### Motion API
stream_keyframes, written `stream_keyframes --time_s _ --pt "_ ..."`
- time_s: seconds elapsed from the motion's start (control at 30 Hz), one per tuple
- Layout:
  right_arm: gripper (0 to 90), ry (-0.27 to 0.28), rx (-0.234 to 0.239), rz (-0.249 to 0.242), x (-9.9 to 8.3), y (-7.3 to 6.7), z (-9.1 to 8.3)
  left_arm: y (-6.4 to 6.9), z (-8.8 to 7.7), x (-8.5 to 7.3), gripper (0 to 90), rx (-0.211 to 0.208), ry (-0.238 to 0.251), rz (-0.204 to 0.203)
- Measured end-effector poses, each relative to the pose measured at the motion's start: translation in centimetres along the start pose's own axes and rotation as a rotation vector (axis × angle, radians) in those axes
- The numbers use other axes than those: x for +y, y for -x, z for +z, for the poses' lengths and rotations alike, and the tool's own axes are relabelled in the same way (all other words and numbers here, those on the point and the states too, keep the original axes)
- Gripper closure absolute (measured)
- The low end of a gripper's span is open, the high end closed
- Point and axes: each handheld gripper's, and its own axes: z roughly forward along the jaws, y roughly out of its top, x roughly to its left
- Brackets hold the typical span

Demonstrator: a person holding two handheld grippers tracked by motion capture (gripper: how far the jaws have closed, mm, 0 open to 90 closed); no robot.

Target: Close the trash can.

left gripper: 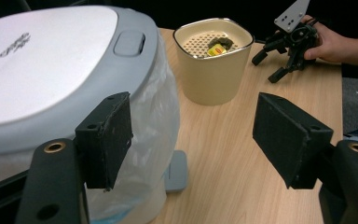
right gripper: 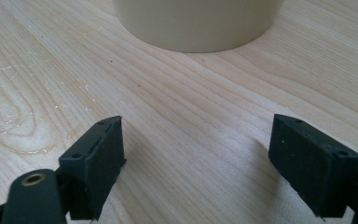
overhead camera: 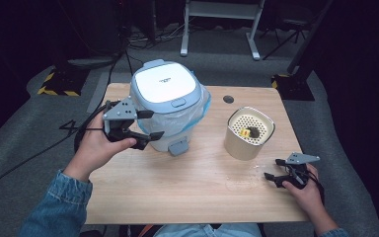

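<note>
White-lidded grey bin w/ plastic liner [overhead camera: 167, 106] sits closed by my left tool [overhead camera: 145, 129], jaws wide, empty. Right tool [overhead camera: 274, 177] open, idle near beige strainer cup [overhead camera: 248, 134]; scraps inside, emptying left.

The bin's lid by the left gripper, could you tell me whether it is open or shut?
Shut: the white lid lies flat on the bin's rim, over the plastic liner.

Pedal bin [overhead camera: 167, 101] — white lid w/ grey-blue rim, shut, upright, far left of table. Clear plastic liner [overhead camera: 201, 109] bulges out under lid rim, right side. Grey foot pedal [overhead camera: 179, 146] sticks out at base, near side, flat on wood — lid latch faces near-right.
</note>
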Motion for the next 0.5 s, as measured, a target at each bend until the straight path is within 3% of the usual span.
stream_keyframes --time_s 0.4,0.5 --pt "18.4 -0.001 0.001 -0.002 0.0 0.0 0.0 0.8 -0.9 -5.4 27.5 0.020 -0.010 -0.063" --pt "18.4 -0.001 0.001 -0.002 0.1 0.0 0.1 1.0 -0.9 -6.6 27.3 0.045 -0.031 -0.064"
